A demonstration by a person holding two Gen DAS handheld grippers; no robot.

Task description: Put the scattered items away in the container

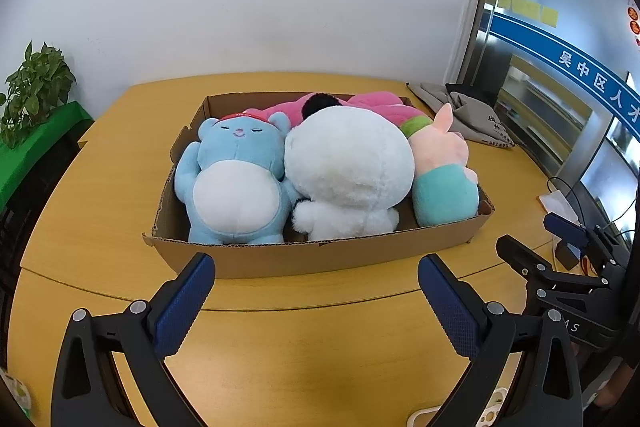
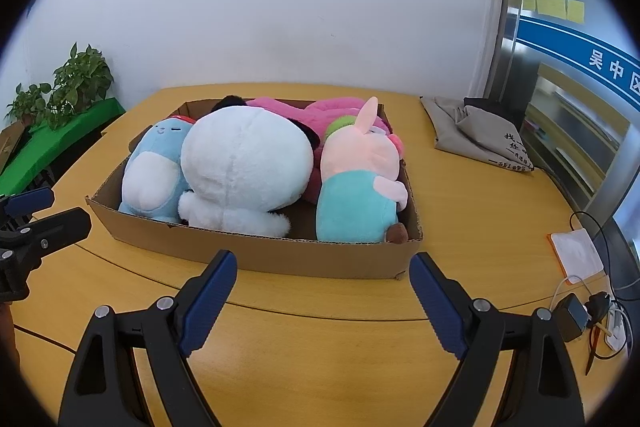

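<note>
A shallow cardboard box (image 1: pixel 304 259) (image 2: pixel 280 259) stands on the yellow table. In it lie a blue plush bear (image 1: pixel 236 179) (image 2: pixel 152 175), a big white plush (image 1: pixel 348 167) (image 2: pixel 244 167), a pink pig plush in a teal top (image 1: pixel 444 179) (image 2: pixel 356 187) and a pink plush (image 1: pixel 372 103) (image 2: pixel 304 111) behind them. My left gripper (image 1: pixel 316 267) is open and empty, just short of the box's near wall. My right gripper (image 2: pixel 322 267) is open and empty, also in front of the near wall. The right gripper also shows in the left wrist view (image 1: pixel 532 251), and the left in the right wrist view (image 2: pixel 52 211).
A grey cloth bag (image 1: pixel 468 111) (image 2: pixel 476 131) lies on the table at the back right. A notepad (image 2: pixel 576 255), cables and a charger (image 2: pixel 572 315) lie at the right edge. Potted plants (image 1: pixel 32 91) (image 2: pixel 76 83) stand on a green shelf to the left.
</note>
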